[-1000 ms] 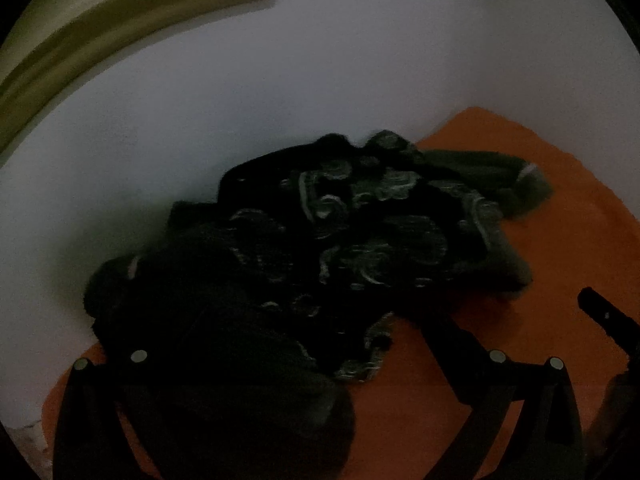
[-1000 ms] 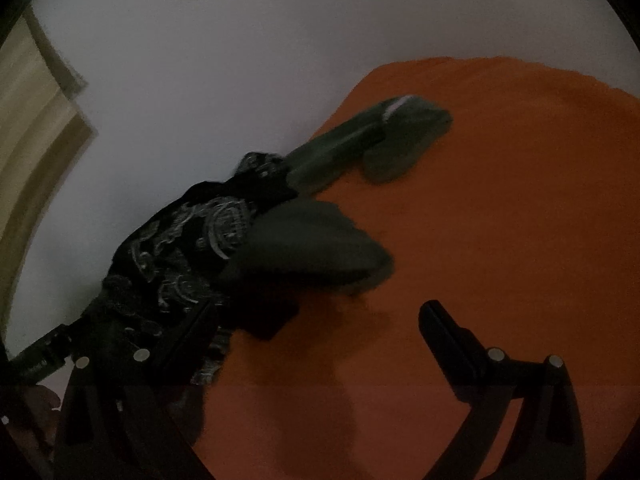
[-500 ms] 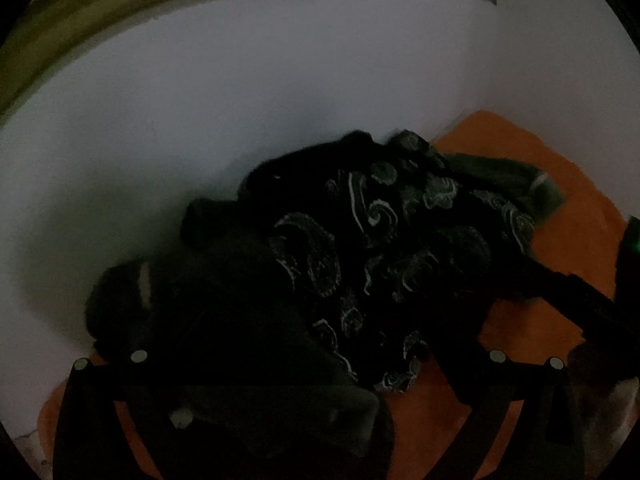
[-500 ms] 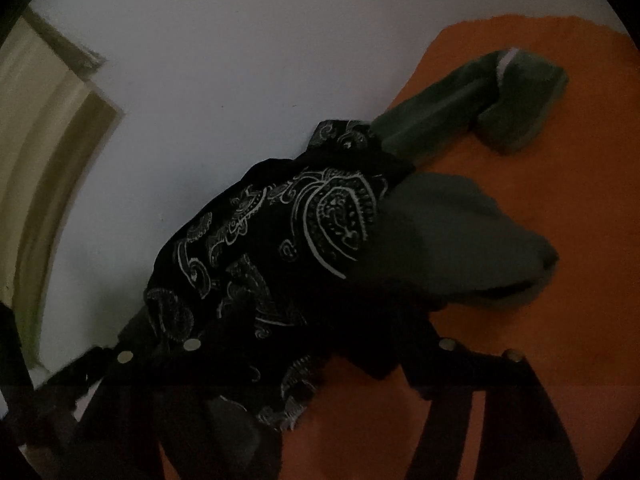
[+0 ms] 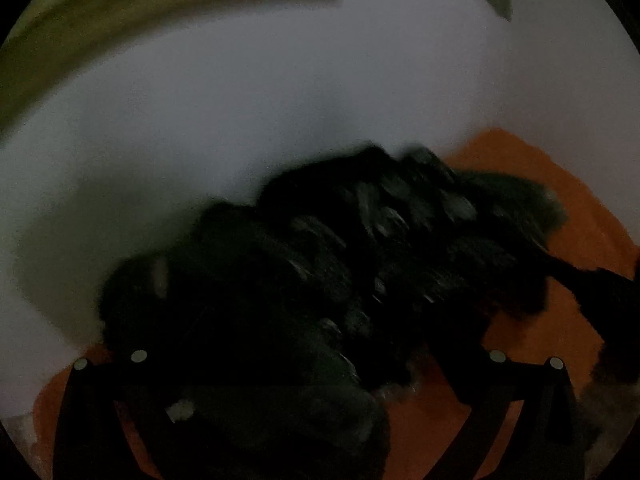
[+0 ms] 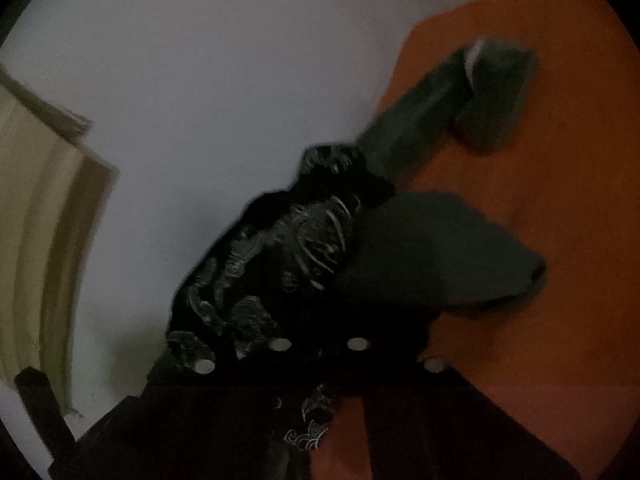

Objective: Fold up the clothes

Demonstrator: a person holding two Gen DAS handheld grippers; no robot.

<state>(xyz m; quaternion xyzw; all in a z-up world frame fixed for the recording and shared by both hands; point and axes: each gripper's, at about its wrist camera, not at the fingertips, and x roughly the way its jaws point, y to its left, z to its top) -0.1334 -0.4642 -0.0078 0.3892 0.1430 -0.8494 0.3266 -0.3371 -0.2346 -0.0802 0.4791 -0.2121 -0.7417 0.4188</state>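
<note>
My right gripper [image 6: 320,364] pinches the black patterned garment [image 6: 280,264] — bunched with green cloth [image 6: 436,256] on the orange surface [image 6: 560,184]; my left gripper [image 5: 316,380] (dim, blurred) I cannot tell.

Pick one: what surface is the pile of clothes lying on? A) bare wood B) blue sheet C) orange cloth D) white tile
C: in the right wrist view the clothes lie on the orange cloth, beside a pale wall.
</note>
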